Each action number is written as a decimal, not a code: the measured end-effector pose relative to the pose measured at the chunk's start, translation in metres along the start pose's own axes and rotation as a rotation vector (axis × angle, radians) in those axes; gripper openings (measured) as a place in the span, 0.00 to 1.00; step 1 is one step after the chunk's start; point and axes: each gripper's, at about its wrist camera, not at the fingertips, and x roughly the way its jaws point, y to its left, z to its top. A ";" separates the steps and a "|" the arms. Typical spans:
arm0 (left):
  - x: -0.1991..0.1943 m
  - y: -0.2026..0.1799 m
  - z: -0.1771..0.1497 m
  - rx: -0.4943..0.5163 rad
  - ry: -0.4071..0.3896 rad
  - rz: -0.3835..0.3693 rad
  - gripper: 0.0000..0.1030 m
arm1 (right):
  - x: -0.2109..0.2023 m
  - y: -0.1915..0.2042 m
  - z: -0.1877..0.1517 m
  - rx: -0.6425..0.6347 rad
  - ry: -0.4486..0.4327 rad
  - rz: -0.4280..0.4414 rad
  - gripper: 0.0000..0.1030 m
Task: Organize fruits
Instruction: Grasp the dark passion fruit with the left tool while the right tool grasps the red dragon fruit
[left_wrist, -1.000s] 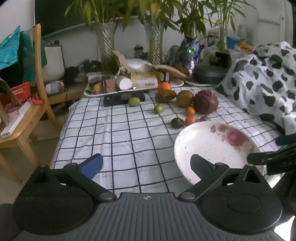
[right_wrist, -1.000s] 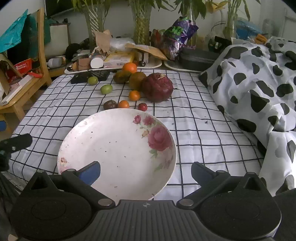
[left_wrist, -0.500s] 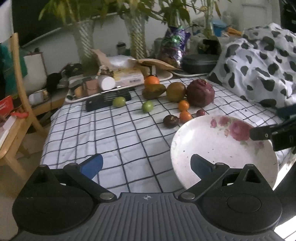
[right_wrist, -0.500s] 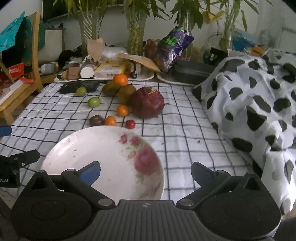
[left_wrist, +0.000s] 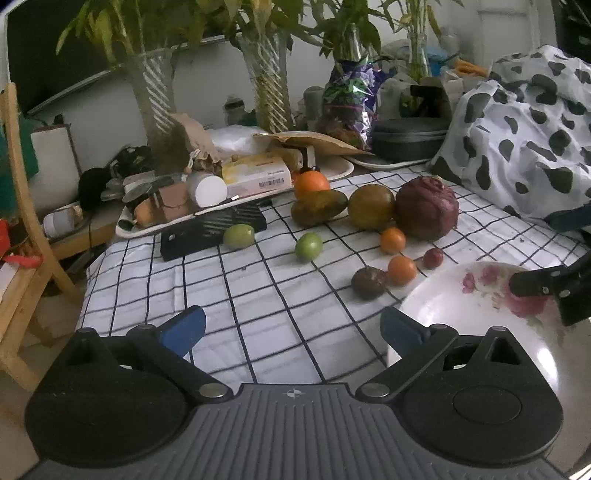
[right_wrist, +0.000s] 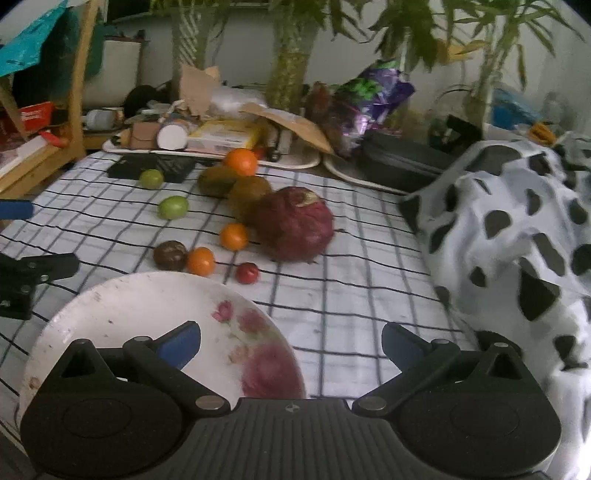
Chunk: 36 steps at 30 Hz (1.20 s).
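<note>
A white plate with pink flowers (left_wrist: 443, 306) (right_wrist: 147, 306) lies empty on the checked cloth near the front edge. Behind it lie several fruits: a big dark red one (left_wrist: 426, 213) (right_wrist: 293, 224), two small orange ones (left_wrist: 402, 269) (right_wrist: 200, 261), a tiny red one (right_wrist: 247, 273), a dark brown one (left_wrist: 368, 282), two green ones (left_wrist: 308, 247) (right_wrist: 172, 207), a large orange (left_wrist: 311, 183) and two brownish ones. My left gripper (left_wrist: 291, 328) is open and empty over the cloth left of the plate. My right gripper (right_wrist: 290, 341) is open and empty above the plate's right rim.
A cluttered white tray (left_wrist: 155, 225) and a black flat box (left_wrist: 210, 229) stand at the cloth's back. Plant vases (left_wrist: 159, 110) and a black case (left_wrist: 410, 133) stand behind. A cow-print blanket (right_wrist: 517, 229) lies at the right. A wooden chair (left_wrist: 22, 236) stands left.
Both grippers have moved forward toward the fruits, which look closer and larger. The plate sits lower in both views. Both grippers stay open.
</note>
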 end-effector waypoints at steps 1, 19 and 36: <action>0.003 0.001 0.001 0.008 0.002 -0.018 0.99 | 0.002 0.001 0.002 -0.006 0.000 0.019 1.00; 0.071 0.009 0.028 0.021 0.116 -0.290 0.60 | 0.051 -0.013 0.036 0.004 0.042 0.049 1.00; 0.106 -0.013 0.034 0.156 0.146 -0.418 0.30 | 0.080 -0.030 0.056 -0.011 0.041 0.045 1.00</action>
